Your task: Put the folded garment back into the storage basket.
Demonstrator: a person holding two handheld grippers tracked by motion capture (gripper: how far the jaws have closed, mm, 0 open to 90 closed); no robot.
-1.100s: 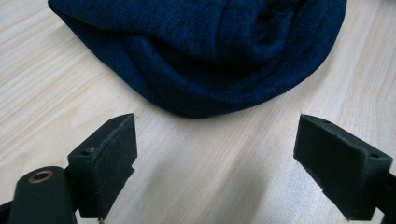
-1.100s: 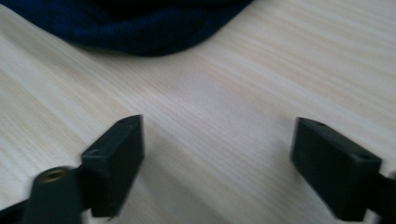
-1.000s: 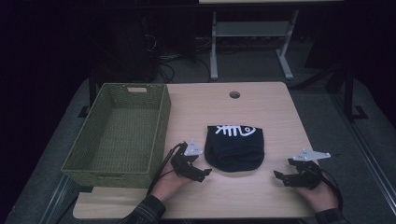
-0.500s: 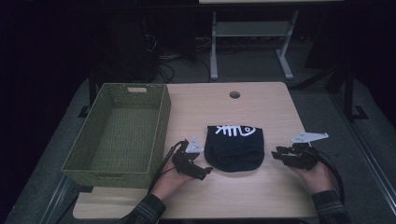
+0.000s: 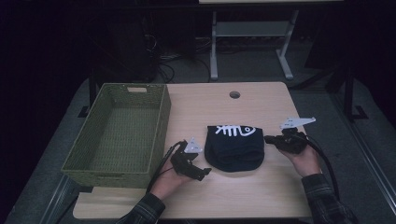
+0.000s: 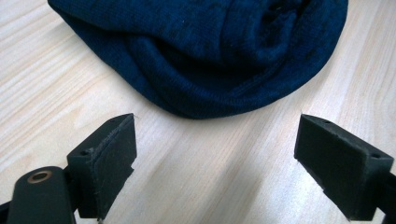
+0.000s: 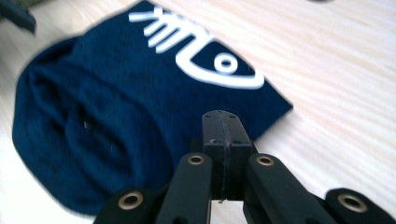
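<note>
My right gripper (image 5: 270,138) has come in from the table's near right corner to the dark blue hat (image 5: 235,147), its jaws just closing to pad-on-pad with nothing between; I judge I mean to nudge or tuck the cloth; its tip sits at the hat's right edge. The left gripper (image 6: 215,158) waits wide open, empty, the hat's brim just beyond its pads (image 6: 109,154), for a pinch; the hat lies mid-table, right of the green basket (image 5: 116,135).

My table (image 5: 233,196): pale wood, round hole (image 5: 234,94) near far edge. Hat (image 5: 235,147) lies flat this side of the hole. Basket (image 5: 119,133) sits left of the hat, at the table's left edge.
</note>
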